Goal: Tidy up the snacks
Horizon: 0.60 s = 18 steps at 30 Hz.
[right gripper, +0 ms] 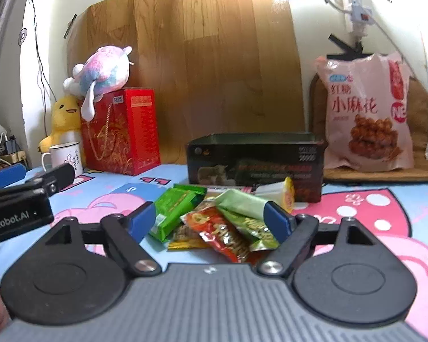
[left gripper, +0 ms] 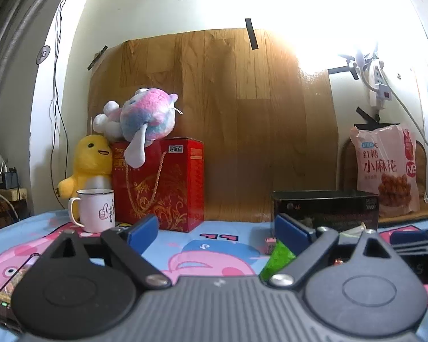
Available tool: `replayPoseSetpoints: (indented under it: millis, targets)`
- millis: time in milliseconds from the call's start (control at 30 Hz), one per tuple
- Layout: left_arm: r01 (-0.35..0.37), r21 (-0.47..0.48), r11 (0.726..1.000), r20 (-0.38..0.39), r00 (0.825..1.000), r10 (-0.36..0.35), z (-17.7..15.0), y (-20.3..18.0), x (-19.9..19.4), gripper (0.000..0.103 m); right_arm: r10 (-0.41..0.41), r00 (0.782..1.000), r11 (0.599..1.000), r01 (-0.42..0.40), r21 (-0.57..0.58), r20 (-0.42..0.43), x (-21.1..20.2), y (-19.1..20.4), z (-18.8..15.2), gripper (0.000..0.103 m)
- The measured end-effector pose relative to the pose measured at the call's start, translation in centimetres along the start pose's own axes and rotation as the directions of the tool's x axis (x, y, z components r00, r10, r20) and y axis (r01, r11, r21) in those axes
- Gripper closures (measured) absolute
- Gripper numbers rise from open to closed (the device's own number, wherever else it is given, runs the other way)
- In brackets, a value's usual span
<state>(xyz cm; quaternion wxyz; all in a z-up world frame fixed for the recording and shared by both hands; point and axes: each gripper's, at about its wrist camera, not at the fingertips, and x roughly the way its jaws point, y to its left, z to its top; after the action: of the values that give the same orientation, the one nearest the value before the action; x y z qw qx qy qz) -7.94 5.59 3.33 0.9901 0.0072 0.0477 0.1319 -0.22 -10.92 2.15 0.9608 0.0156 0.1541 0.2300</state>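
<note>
A pile of small snack packets, green (right gripper: 176, 205) and red (right gripper: 222, 232), lies on the cartoon-print cloth in front of an open dark box (right gripper: 255, 158). My right gripper (right gripper: 214, 221) is open, its blue pads either side of the pile, low over it. My left gripper (left gripper: 215, 228) is open and empty over the cloth, left of the dark box (left gripper: 325, 208); a green packet (left gripper: 278, 259) shows by its right finger. The left gripper's body also shows at the left edge of the right wrist view (right gripper: 17, 213).
A white mug (left gripper: 95, 210), a red gift box (left gripper: 159, 182) with a pastel plush toy (left gripper: 145, 119) on top, and a yellow plush duck (left gripper: 90, 165) stand at the back left. A large pink snack bag (right gripper: 368, 114) leans at the back right. A phone (left gripper: 5, 293) lies at the left.
</note>
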Motion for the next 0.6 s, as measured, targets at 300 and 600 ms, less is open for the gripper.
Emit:
replayPoseSetpoints:
  millis: [300, 600]
  targets:
    - [-0.022, -0.045, 0.999, 0.001, 1.0, 0.022, 0.0, 0.6, -0.1, 0.011, 0.04, 0.998, 0.998, -0.037, 0.054, -0.054, 0.9, -0.4, 0.1, 0.021]
    - [-0.052, -0.106, 0.993, -0.02, 0.999, 0.05, 0.0, 1.5, 0.5, 0.011, 0.134, 0.991, 0.99, -0.132, 0.056, -0.027, 4.6, -0.6, 2.8, 0.042]
